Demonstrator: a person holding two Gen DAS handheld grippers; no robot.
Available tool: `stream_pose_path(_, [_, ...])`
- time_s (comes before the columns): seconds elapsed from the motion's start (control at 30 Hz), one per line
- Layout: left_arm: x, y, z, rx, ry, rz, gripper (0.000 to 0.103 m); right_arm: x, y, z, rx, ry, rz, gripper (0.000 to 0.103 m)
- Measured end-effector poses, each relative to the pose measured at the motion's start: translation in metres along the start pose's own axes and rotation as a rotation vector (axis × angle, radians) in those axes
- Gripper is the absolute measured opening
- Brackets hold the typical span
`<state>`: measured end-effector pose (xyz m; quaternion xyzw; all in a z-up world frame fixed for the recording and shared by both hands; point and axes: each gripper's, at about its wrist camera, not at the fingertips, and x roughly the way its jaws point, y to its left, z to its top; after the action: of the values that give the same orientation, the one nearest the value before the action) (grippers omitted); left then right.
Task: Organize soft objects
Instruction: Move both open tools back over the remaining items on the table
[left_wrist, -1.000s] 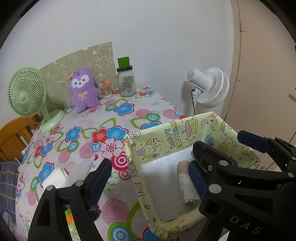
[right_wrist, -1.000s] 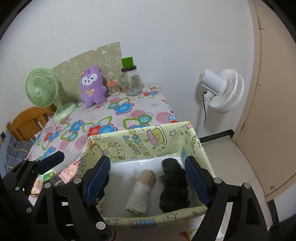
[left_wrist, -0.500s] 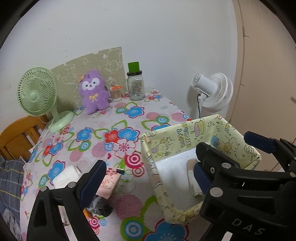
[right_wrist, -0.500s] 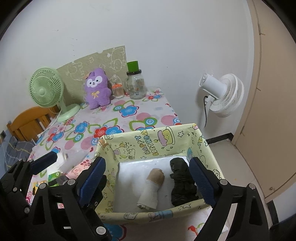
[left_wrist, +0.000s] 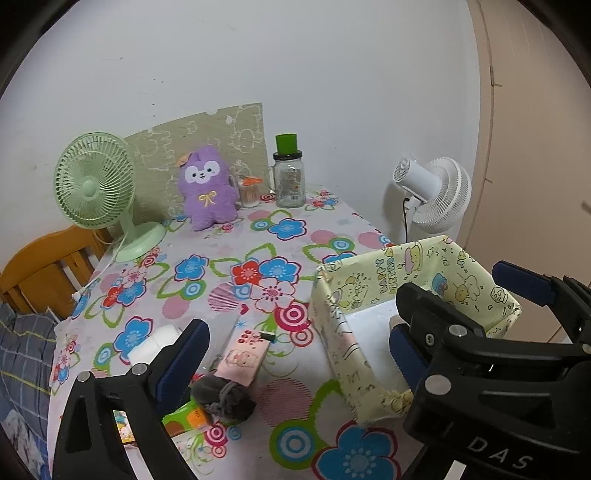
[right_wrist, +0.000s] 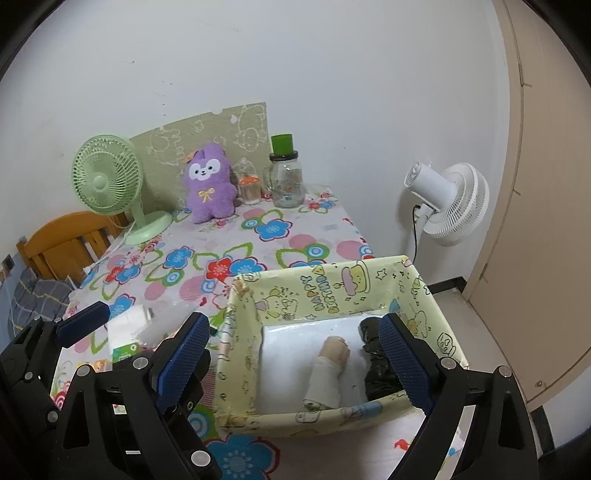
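Note:
A yellow cartoon-print box (right_wrist: 321, 291) (left_wrist: 334, 332) stands at the near right of the floral table. It holds a rolled beige sock (right_wrist: 327, 369) and a rolled black sock (right_wrist: 376, 365) on a white liner. A grey rolled sock (left_wrist: 221, 395) lies on the table left of the box, beside a pink pouch (left_wrist: 245, 356) and a white folded item (left_wrist: 153, 341). My left gripper (left_wrist: 291, 360) is open and empty above the grey sock and the box's left wall. My right gripper (right_wrist: 295, 354) is open and empty over the box.
A purple plush (left_wrist: 207, 186) (right_wrist: 208, 182), a green fan (left_wrist: 96, 184), a glass jar with a green lid (left_wrist: 290, 177) and a small toothpick jar (left_wrist: 249, 190) stand at the far edge. A white fan (right_wrist: 448, 201) stands off the table at right. A green packet (left_wrist: 188, 417) lies under the grey sock.
Both grippers have pulled back and risen from the box, both open throughout. The grey sock, pink pouch and near table edge have come into the left wrist view.

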<state>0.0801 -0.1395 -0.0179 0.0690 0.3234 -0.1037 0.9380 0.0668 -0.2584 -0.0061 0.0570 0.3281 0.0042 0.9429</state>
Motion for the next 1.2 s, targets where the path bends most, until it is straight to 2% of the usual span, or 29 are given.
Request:
stream_pose_path(0.47, [-0.022,0.024,-0.011,-0.015,-0.028,0.035,0.103,-0.020,0.035,-0.004,-0.038,-0.043,0.019,0.097])
stream_pose_path(0.97, [-0.041,0.052,-0.022,-0.032,-0.065,0.020,0.103,-0.032,0.070,-0.012,-0.044,-0.073,0.032,0.100])
stream_pose_path(1.2, [-0.049,0.066,-0.029,-0.038,-0.077,0.036,0.103,-0.037,0.089,-0.016,-0.069,-0.085,0.047,0.100])
